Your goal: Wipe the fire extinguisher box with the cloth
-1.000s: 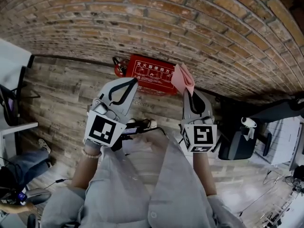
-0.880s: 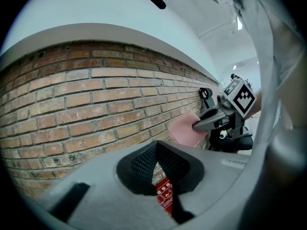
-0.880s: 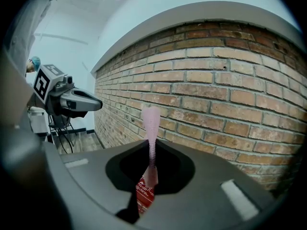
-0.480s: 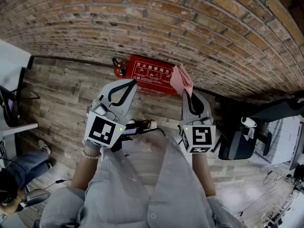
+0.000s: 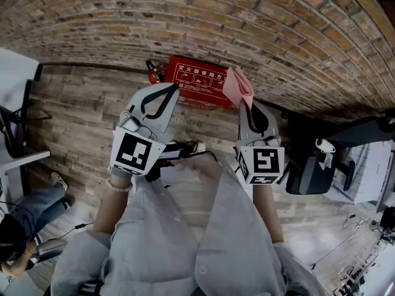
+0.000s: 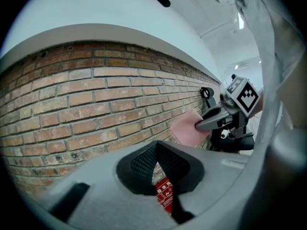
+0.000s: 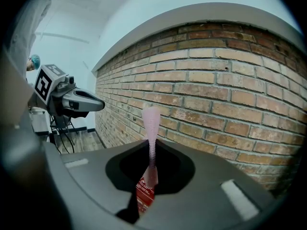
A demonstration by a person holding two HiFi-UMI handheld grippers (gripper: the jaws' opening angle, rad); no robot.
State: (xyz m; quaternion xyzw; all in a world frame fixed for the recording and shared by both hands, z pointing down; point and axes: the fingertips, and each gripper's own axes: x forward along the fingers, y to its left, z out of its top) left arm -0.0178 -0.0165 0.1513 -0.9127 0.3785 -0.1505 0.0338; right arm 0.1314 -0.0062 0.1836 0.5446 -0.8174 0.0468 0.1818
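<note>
Brick wall (image 5: 247, 17) ahead of both pairs of jaws, filling the background in each gripper view. Meets a wooden plank floor (image 5: 80, 110) far below the jaws.

Grey shirt (image 5: 197, 239) of the person behind the grippers, low in the head view. Black office chair (image 5: 308, 180) on the floor, out to the right of the right jaws.

Red fire extinguisher box (image 5: 196, 86) at the foot of the wall, beyond and below both sets of jaw tips, white print on its face. Shows as a red sliver through the gap beneath each pair of jaws in the gripper views.

Left gripper (image 5: 165, 97) in line with the box's left part in the head view. Jaws pressed together at the tips, nothing between them.

Right gripper (image 5: 245, 110) alongside, well apart from the left one. Jaws clamped on a pink cloth (image 5: 237, 86). Stands up past the right jaw tips as a thin folded edge in the right gripper view. Overlaps the box's right end in the head view, yet hangs in the air against the bricks in the left gripper view, apart from the box.

Black-and-white marker cube (image 5: 133, 153) behind the left jaws, a second cube (image 5: 262, 164) behind the right jaws.
</note>
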